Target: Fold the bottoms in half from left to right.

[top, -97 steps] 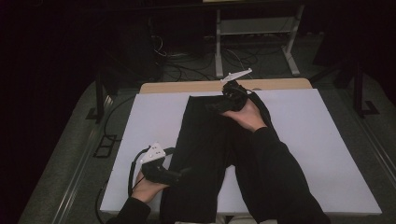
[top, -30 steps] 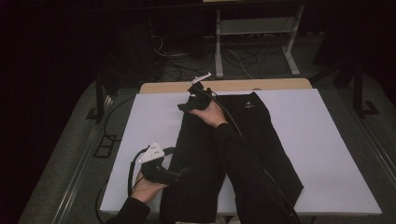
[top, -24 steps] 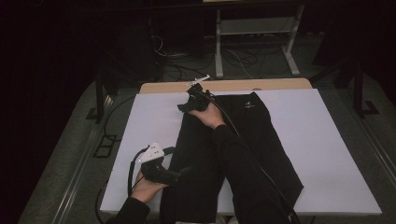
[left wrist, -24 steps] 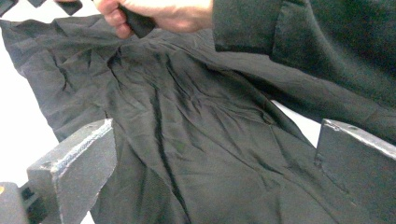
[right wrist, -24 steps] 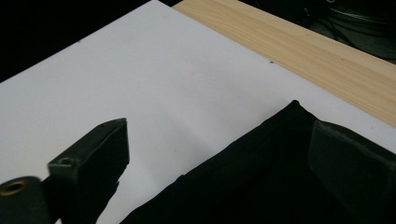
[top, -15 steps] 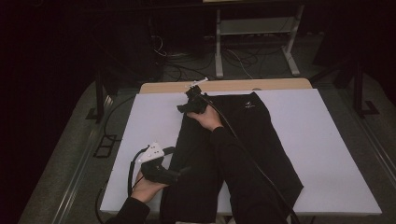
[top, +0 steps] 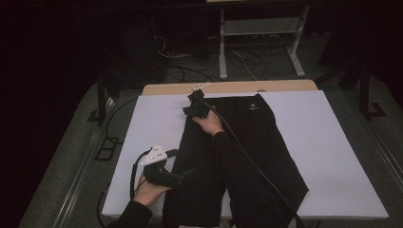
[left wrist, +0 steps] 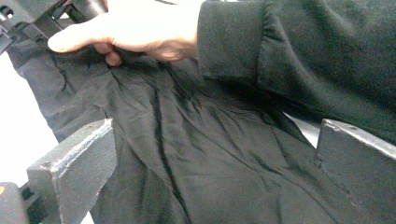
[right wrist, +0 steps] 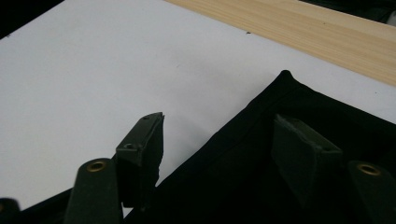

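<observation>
Right tongs (right wrist: 217, 154) have been closing astride black garment (top: 266, 142) edge.

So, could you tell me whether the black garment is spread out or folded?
Spread flat: the black garment lies lengthwise on the white table cover, showing no fold.

dark room, grey floor (top: 71, 156), metal stand (top: 259, 38)

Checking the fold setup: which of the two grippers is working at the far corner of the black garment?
The right gripper, at the black garment's far left corner, its jaws astride the edge and just closing. The left gripper sits at the near left edge.
</observation>
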